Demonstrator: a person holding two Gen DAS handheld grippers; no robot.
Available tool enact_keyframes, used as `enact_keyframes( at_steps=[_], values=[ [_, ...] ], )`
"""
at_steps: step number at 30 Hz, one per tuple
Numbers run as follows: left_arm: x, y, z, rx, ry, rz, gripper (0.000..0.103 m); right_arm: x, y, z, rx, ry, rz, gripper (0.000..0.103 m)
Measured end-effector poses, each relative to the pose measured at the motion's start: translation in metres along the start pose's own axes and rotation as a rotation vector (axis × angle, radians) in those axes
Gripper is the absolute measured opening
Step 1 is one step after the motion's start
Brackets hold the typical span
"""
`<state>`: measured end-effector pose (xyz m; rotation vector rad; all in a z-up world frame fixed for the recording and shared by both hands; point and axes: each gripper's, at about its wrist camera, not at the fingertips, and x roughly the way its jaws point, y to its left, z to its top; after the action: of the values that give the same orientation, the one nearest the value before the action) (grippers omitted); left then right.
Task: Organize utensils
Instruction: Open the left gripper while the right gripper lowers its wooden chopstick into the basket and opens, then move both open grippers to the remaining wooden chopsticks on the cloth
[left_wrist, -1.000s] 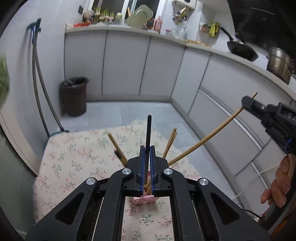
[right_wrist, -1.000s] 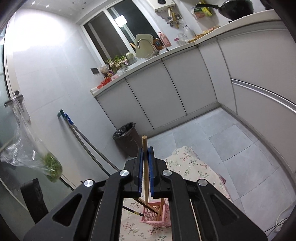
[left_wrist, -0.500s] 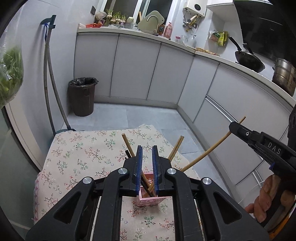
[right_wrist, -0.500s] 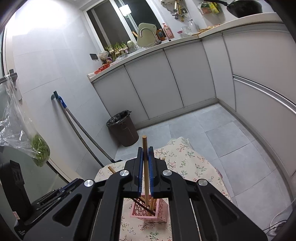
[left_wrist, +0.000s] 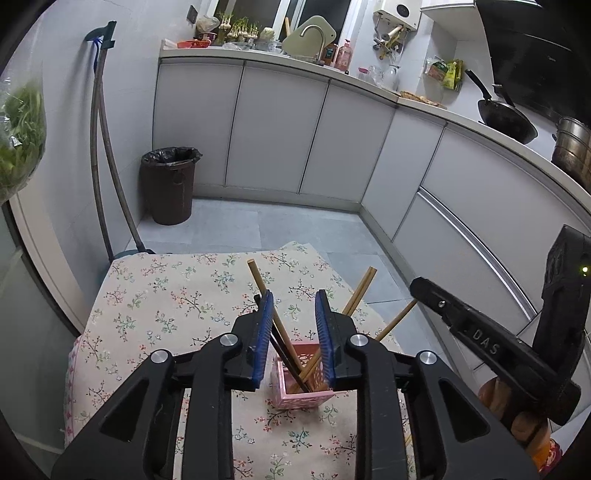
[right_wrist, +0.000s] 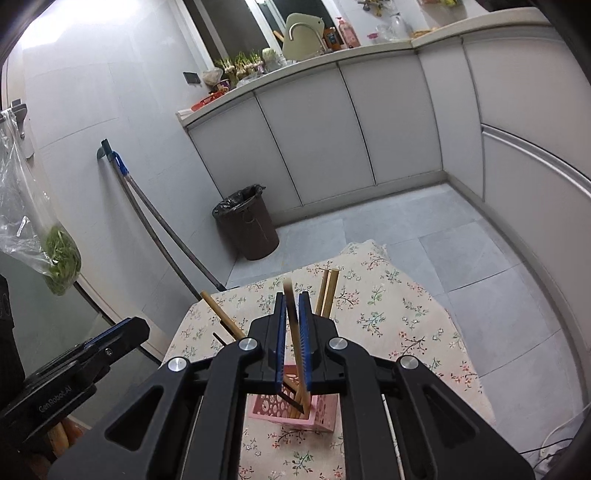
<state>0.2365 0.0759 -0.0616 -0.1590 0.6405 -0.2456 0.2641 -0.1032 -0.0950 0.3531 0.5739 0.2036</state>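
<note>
Nearest me, my left gripper (left_wrist: 292, 332) has its blue ribbed fingers (left_wrist: 263, 339) opening, a clear gap between them and nothing pinched; the dark chopstick (left_wrist: 286, 356) merely crosses that gap, already leaning in the holder. My right gripper (right_wrist: 291, 339) is only just beginning to open, and the pale wooden chopstick (right_wrist: 293, 332) stands between its fingers with its lower end down in the pink holder (right_wrist: 325, 413); I cannot tell whether the pads have fully let it go. The risk I see is here: if I pull either gripper away at a slant, a ribbed pad could drag a stick and tip this light, perforated plastic basket, which sits on a soft floral cloth (left_wrist: 177, 295) rather than a bare worktop. The sticks already splay outward at steep angles, so a nudge could lever one out. They are slim, straight, smooth rods, several of bamboo colour; the holder is small, square and lattice-walled. Beyond the cloth lie matte grey floor tiles, a dark bin (left_wrist: 168, 184) and glossy cabinet fronts.
</note>
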Motion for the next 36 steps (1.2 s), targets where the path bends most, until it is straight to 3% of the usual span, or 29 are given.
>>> enact_keyframes(
  at_steps=[9,11,12,14,16,30,36],
  values=[
    [-0.005,-0.004,-0.001,0.004,-0.019,0.015,0.034,-0.016,0.01,0.001,-0.052,-0.037,-0.053,0.017],
    [-0.006,-0.006,0.0,0.004,-0.029,0.026,0.041,-0.017,0.011,0.0,-0.065,-0.037,-0.062,0.017],
    [-0.007,-0.006,-0.001,0.003,-0.037,0.033,0.045,-0.018,0.013,0.0,-0.073,-0.036,-0.064,0.024],
    [-0.011,-0.007,-0.001,-0.001,-0.061,0.051,0.066,-0.022,0.014,-0.001,-0.085,-0.041,-0.073,0.038],
    [-0.017,-0.009,-0.001,-0.006,-0.096,0.068,0.074,-0.027,0.016,-0.002,-0.095,-0.061,-0.085,0.047],
    [-0.039,-0.021,-0.007,0.031,-0.134,0.117,0.089,-0.054,0.005,-0.008,-0.087,-0.102,-0.178,0.089],
    [-0.05,-0.025,-0.011,0.044,-0.145,0.121,0.096,-0.062,-0.002,-0.011,-0.068,-0.101,-0.2,0.096]
  ],
)
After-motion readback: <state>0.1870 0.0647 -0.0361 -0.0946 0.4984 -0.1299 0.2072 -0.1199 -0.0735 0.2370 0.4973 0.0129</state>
